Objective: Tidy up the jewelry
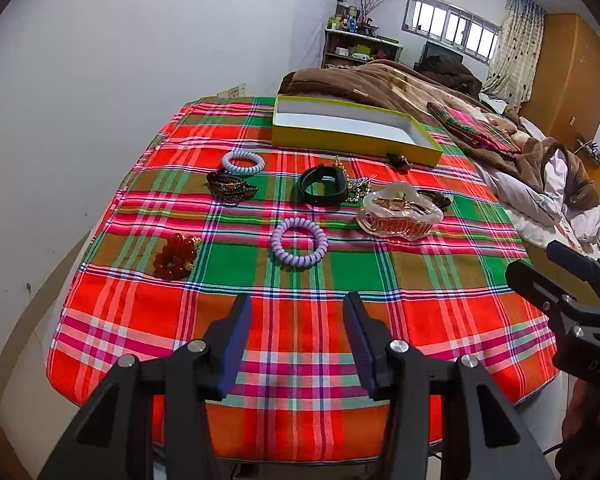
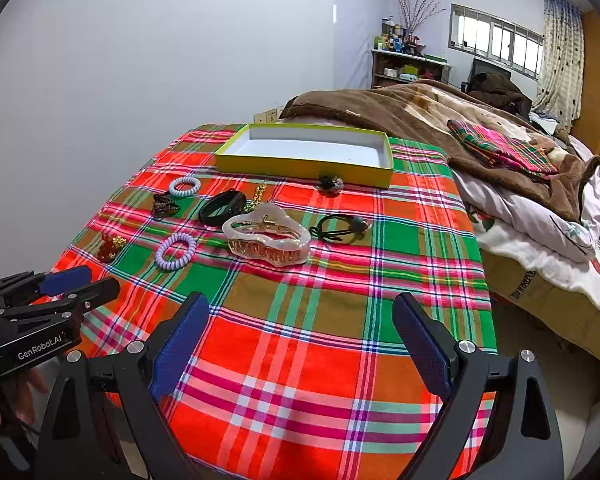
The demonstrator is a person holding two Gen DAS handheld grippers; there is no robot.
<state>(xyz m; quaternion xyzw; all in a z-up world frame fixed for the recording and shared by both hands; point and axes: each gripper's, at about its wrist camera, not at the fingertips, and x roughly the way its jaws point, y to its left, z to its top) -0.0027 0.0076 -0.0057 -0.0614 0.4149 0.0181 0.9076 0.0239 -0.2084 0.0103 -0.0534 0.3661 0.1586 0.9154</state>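
Jewelry lies scattered on a plaid cloth (image 1: pixel 292 344). A lilac coil hair tie (image 1: pixel 299 247) (image 2: pixel 176 251) sits mid-table, a second pale coil tie (image 1: pixel 243 162) (image 2: pixel 184 186) farther back. Near them are a red bead bracelet (image 1: pixel 176 256) (image 2: pixel 111 247), a dark bead bracelet (image 1: pixel 231 186) (image 2: pixel 164 205), a black band (image 1: pixel 323 185) (image 2: pixel 222 207), a gold chain (image 2: pixel 259 193), a clear hair claw (image 1: pixel 400 210) (image 2: pixel 269 235) and a black elastic tie (image 2: pixel 340 229). An empty yellow-green box (image 1: pixel 352 138) (image 2: pixel 306 164) stands at the back. My left gripper (image 1: pixel 297 310) is open over the near edge, nothing between its fingers. My right gripper (image 2: pixel 302 312) is open wide and holds nothing.
A small dark clip (image 1: pixel 398 161) (image 2: pixel 330 184) lies in front of the box. A bed with a brown blanket (image 2: pixel 440 120) and white bedding (image 2: pixel 540 232) borders the table's right side. A white wall (image 1: pixel 120 100) runs along the left. A person's hand (image 2: pixel 16 400) holds the left gripper.
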